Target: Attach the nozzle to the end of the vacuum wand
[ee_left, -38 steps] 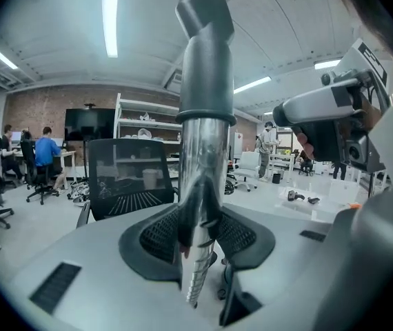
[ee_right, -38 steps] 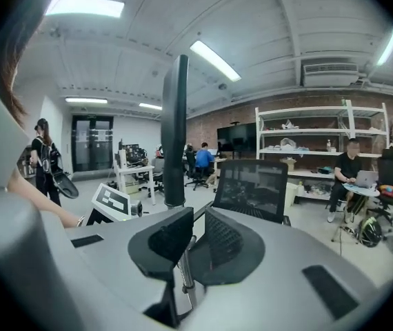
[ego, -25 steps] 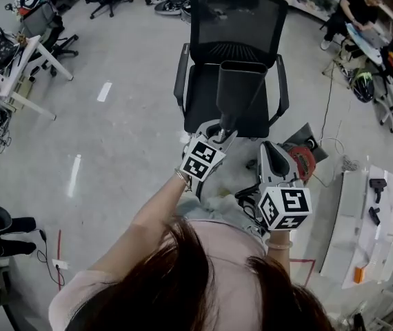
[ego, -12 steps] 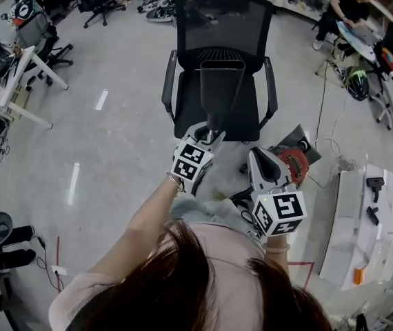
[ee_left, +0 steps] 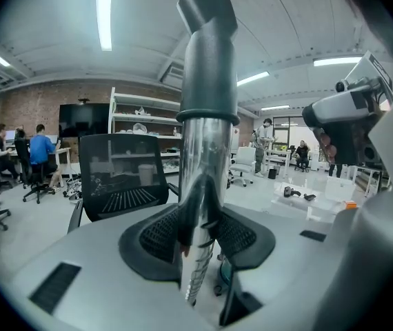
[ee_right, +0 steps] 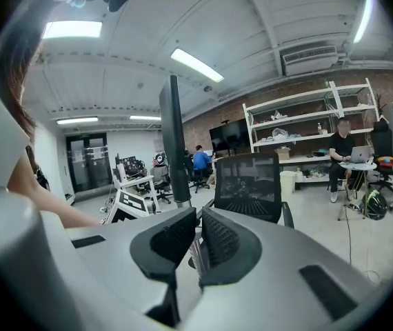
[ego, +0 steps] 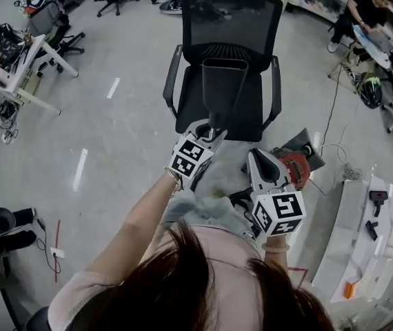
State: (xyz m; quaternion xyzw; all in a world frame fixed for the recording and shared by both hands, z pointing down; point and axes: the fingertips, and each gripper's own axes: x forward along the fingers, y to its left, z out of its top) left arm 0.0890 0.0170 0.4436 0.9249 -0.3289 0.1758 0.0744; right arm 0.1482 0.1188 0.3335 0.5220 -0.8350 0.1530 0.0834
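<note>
- The left tool (ee_left: 198,238) is clamped on the chrome vacuum wand (ee_left: 203,171) and holds it upright, so the grey nozzle (ee_left: 207,61) stays on its top end, apparently seated.
- The right tool (ee_right: 198,234), jaws nearly together and seemingly empty, waits beside it.

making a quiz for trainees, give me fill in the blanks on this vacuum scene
1. The left gripper is shut on the chrome ___.
2. In the head view, a black ___ stands beyond the nozzle.
3. The right gripper has its jaws nearly ___.
4. The vacuum beside it on the floor is ___.

Missing words: wand; chair; shut; red
</note>
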